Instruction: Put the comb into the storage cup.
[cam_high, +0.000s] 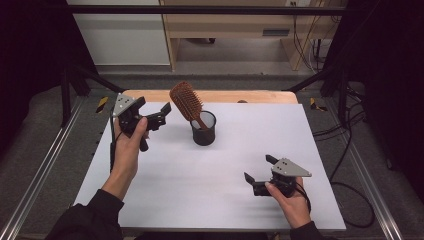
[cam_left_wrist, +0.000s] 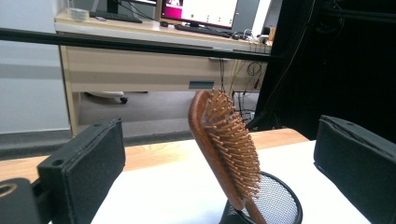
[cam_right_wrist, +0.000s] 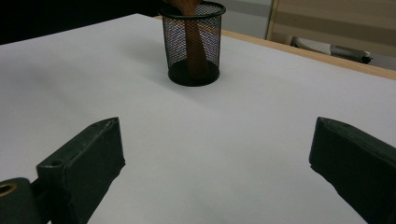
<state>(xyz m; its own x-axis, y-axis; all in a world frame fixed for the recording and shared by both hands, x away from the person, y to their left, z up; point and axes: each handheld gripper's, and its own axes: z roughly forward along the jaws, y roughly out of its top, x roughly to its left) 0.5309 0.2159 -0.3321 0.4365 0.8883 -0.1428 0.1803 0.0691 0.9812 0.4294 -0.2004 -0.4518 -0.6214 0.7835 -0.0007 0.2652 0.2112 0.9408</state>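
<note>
At the bottom right of the high view, the right gripper (cam_high: 258, 174) sat low over the white table (cam_high: 210, 180), held in the person's right hand (cam_high: 292, 202). Its jaws were spread wide with nothing between them, and they pointed toward the upper left of the frame. In the right gripper view the two black jaws rose from the lower corners, well apart, with bare white tabletop between them and the cup (cam_right_wrist: 193, 43) standing farther off near the top centre.

Higher up at the left of the high view, the left hand (cam_high: 129, 145) held the left gripper (cam_high: 161, 114) raised above the table. Its jaws also stood open and empty, aimed to the right at the hairbrush (cam_high: 186, 101) and stopping just short of it. The left gripper view showed the brush head between the two open jaws but touching neither.

The hairbrush, brown and wooden, stood with its handle down in the black mesh cup (cam_high: 203, 128) just above the middle of the high view. Its head leaned toward the upper left, out over the cup's rim, bristles facing the right of the frame.

Beyond the table's far wooden edge (cam_high: 210, 96), at the top of the frame, stood a pale wooden desk (cam_high: 225, 22) on a grey floor.
</note>
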